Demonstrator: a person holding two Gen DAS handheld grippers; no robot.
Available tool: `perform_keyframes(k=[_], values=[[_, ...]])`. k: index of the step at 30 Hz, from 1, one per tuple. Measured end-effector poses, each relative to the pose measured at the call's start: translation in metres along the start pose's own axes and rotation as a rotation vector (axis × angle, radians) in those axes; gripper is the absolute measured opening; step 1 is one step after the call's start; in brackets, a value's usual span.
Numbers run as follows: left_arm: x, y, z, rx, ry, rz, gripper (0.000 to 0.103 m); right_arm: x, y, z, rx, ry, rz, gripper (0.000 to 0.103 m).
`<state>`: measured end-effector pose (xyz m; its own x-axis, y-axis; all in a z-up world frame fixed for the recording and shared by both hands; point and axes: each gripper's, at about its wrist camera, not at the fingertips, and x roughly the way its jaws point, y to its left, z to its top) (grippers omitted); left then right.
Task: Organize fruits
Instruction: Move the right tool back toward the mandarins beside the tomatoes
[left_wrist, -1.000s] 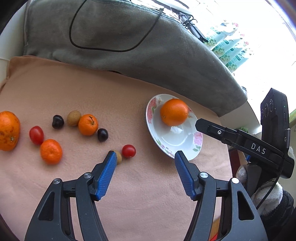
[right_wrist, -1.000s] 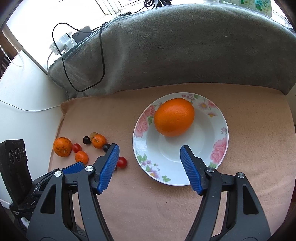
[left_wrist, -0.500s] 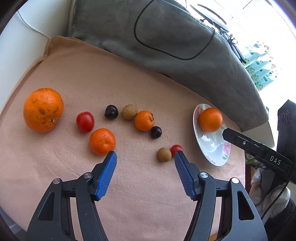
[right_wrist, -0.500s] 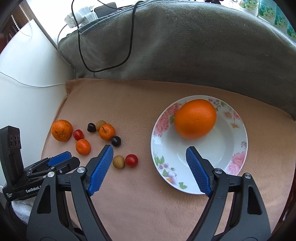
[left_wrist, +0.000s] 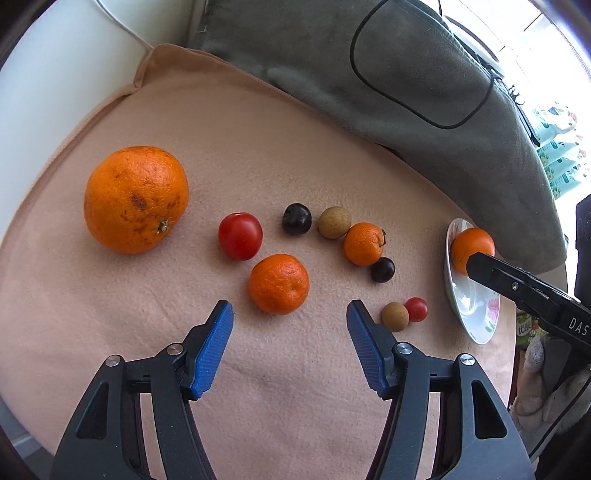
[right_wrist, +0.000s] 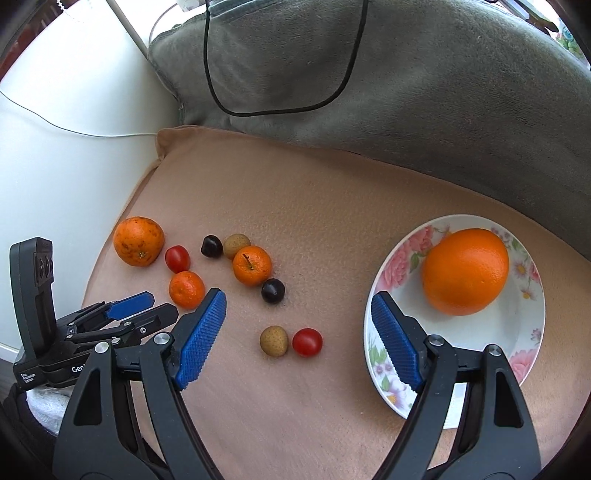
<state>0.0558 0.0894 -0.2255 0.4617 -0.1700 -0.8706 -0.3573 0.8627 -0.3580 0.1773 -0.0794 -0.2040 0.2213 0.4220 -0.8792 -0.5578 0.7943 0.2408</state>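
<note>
Left wrist view faces right; right faces left; shared: plate (left_wrist: 474, 321).

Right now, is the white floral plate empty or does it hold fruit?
Not empty: the white floral plate holds one large orange; its remaining surface is bare.

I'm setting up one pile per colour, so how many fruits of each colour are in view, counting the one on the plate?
Orange: 4, the one on the plate, a big one and two small
Red: 2
Dark purple: 2
Tan-brown: 2
Total: 10
</note>
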Motion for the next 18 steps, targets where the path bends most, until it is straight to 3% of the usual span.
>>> perform_keyframes(k=[10,18], values=[[0.013,0.007,0.001,-0.025,0.026,-0.013,0.056,0.034,0.020,0.011,-0.064,0.057,0.041,0.083],[0.022,0.006,0.003,-0.033,0.037,-0.019,0.053,0.056,0.026,0.016,-0.087,0.106,0.061,0.073]])
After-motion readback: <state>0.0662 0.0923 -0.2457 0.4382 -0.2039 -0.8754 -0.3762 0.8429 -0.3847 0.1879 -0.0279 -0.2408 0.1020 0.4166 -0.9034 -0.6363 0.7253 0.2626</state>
